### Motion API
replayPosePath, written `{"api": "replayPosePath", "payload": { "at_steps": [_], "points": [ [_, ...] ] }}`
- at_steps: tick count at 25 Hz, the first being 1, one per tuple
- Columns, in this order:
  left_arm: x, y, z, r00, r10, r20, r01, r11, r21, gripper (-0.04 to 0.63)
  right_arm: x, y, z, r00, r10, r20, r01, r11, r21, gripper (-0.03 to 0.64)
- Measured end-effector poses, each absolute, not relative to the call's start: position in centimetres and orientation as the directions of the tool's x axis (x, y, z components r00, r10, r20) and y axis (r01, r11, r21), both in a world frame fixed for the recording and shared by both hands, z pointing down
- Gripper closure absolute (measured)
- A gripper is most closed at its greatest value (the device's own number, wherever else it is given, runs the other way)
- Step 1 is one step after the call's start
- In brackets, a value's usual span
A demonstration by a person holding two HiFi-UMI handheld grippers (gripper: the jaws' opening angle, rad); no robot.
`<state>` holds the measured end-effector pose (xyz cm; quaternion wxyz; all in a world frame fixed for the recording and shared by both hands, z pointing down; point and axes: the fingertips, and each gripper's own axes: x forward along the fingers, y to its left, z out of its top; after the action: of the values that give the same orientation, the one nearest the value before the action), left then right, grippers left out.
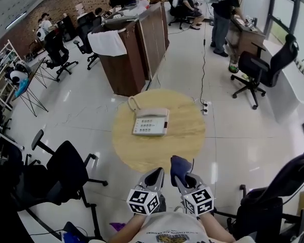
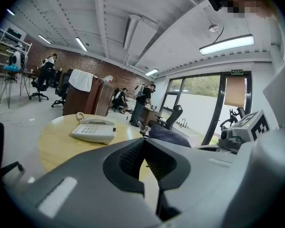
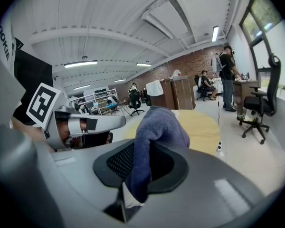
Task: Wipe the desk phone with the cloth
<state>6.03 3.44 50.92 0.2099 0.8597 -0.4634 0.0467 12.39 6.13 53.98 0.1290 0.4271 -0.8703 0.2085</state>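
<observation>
Nearest the lens, the left gripper [image 1: 156, 175] and right gripper [image 1: 185, 180] are held side by side, close to the person's body, at the near edge of the round wooden worktop [image 1: 185, 135].

Item under task: the desk phone [image 1: 151, 121], pale, sits near the middle of the worktop, well apart from both grippers. Its handset [image 1: 152, 112] is seated in the cradle on the far side and the coiled cord [image 1: 132, 103] loops at the far left corner. The keypad faces up and is unobstructed, which suits a wipe from above.

Cloth [image 1: 179, 166]: dark blue, pinched between the right jaws, with a bunched fold standing proud of the tips. Judgement: that fold is kept forward so fabric, not jaw, meets the phone.

Left jaws: pressed together on nothing. Judgement: this gripper is free to steady the phone, which looks light and may slide under a wipe.

Status: wiping not yet begun; no contact with the phone.

Surroundings: a black office chair [image 1: 66, 171] stands left of the worktop, and a power strip [image 1: 205, 107] lies on the floor beyond its far right edge.
</observation>
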Motion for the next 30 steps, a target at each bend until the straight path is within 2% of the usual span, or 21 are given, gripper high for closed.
{"api": "replayPosePath", "payload": {
  "at_steps": [14, 30],
  "points": [
    [2.6, -4.2, 50.9, 0.582, -0.767, 0.269, -0.801, -0.486, 0.348, 0.603, 8.8, -1.2, 53.3, -0.589, -0.689, 0.422, -0.805, 0.547, -0.23, 0.551],
    [-4.5, -10.9, 51.6, 0.574, -0.782, 0.242, -0.799, -0.471, 0.374, 0.603, 0.1, -7.4, 53.0, -0.611, -0.657, 0.442, -0.776, 0.608, -0.168, 0.551]
  ]
}}
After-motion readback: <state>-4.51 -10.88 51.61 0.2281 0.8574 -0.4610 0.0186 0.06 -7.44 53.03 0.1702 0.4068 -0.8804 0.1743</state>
